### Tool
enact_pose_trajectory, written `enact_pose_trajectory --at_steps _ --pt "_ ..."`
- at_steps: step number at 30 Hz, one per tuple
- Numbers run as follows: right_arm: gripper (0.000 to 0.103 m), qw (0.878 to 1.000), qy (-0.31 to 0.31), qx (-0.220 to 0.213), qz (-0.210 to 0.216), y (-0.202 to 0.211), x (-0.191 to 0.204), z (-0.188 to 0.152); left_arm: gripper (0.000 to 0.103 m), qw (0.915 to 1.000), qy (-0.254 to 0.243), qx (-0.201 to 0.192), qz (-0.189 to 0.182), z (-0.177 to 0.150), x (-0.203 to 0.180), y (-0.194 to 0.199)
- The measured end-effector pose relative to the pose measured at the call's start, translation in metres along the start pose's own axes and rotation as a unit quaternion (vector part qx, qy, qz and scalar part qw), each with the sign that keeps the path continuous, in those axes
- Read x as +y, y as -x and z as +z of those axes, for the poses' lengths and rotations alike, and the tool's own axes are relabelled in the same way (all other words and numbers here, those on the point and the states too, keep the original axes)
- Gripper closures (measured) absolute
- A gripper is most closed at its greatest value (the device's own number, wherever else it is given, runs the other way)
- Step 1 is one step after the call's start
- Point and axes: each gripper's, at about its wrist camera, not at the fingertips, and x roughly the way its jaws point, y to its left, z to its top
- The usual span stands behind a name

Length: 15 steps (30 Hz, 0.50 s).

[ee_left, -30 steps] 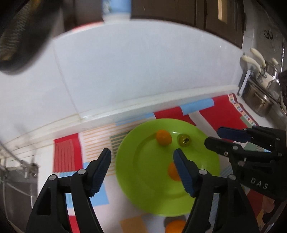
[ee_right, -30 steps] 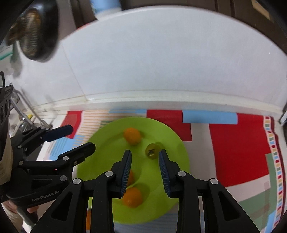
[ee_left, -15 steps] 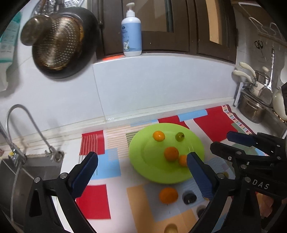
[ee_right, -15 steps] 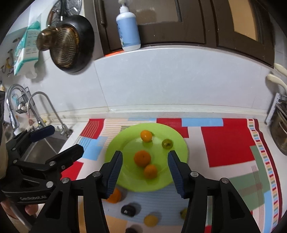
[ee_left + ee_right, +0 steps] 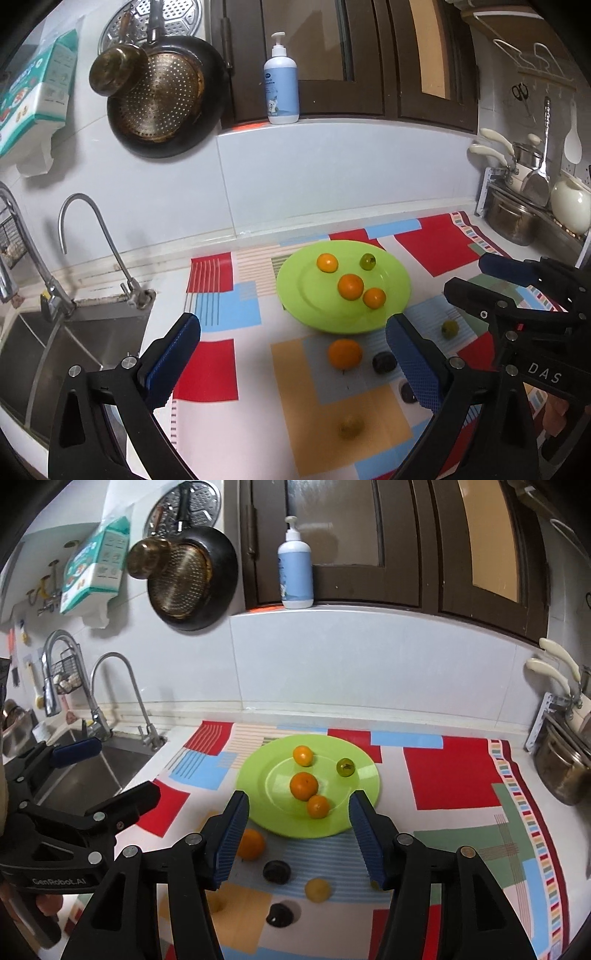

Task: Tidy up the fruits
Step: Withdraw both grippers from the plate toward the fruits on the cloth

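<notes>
Counter [image 5: 258, 454] covered by a patchwork mat [image 5: 454, 775]. Green plate [image 5: 255, 775] sits on the mat and carries three oranges [image 5: 304, 785] and one green fruit [image 5: 345, 767]. Off the plate, on the mat in front of it: one larger orange [image 5: 345, 354], two dark fruits [image 5: 276, 871], a yellow fruit [image 5: 317, 889] and a small green fruit [image 5: 450, 328]. Left gripper [image 5: 291, 362] is spread wide, nothing between its jaws. Right gripper [image 5: 299, 838] is partly apart and opening, jaws empty; both hover above the counter, clear of the fruit. Sink [image 5: 55, 354] and tap [image 5: 96, 236] lie left of the mat.
</notes>
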Motion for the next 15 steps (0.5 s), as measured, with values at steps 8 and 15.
enact_pose_trajectory --at_steps 8,15 --pt "0.046 1.0 0.018 -0.005 0.001 0.014 0.007 -0.018 0.001 0.9999 -0.009 0.009 0.0 -0.022 -0.006 0.01" --pt "0.046 0.999 0.031 0.005 0.002 0.016 0.01 -0.035 0.001 0.9999 -0.013 0.008 -0.005 -0.04 -0.012 0.012"
